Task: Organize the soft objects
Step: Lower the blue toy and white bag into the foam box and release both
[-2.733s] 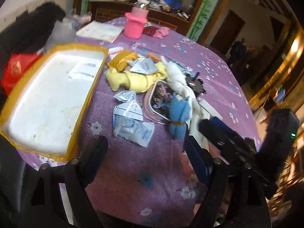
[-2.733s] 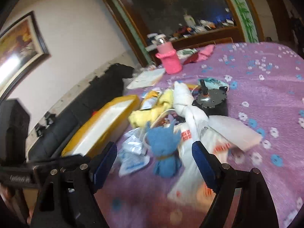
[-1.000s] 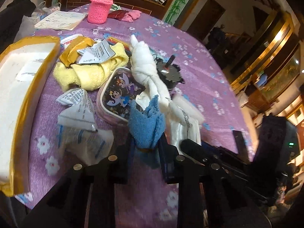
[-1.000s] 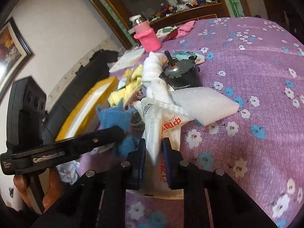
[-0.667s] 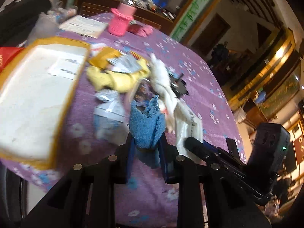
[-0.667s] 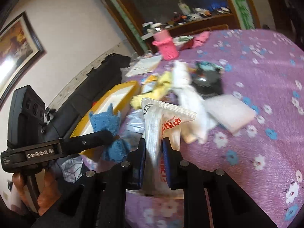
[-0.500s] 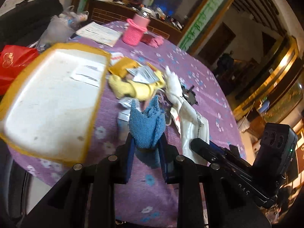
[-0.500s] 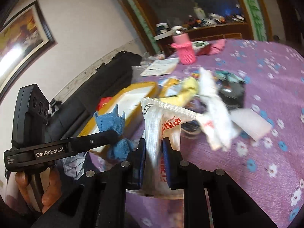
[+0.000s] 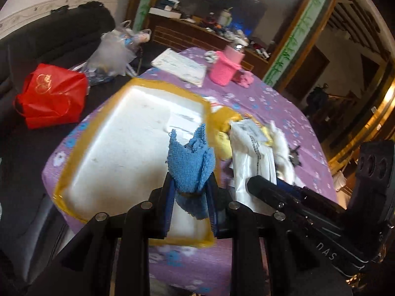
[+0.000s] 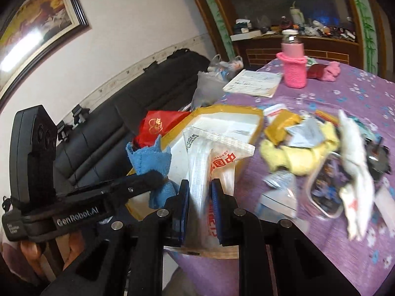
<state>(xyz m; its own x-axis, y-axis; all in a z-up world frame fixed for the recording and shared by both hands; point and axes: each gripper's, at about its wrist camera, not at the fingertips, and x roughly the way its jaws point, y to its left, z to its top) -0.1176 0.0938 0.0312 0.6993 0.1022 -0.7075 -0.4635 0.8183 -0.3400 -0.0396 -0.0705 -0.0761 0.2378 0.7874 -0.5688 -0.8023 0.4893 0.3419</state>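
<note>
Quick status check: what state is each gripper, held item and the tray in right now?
Left gripper: shut on the blue cloth, held above the tray.
Right gripper: shut on the plastic packet, lifted off the table.
Tray: on the table, nothing soft in it yet, only a paper label.
Yellow cloth: crumpled on the table.

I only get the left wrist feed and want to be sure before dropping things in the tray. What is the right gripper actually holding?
Observer: The right gripper is shut on a clear plastic bag with red print, hanging over the tray's near end.
Operator: Is the hand holding my left gripper visible?
Observer: Yes, fingers show under its handle, lower left in the right wrist view.
Operator: Anything on the wall there?
Observer: A dark-framed picture hangs high on the white wall.
</note>
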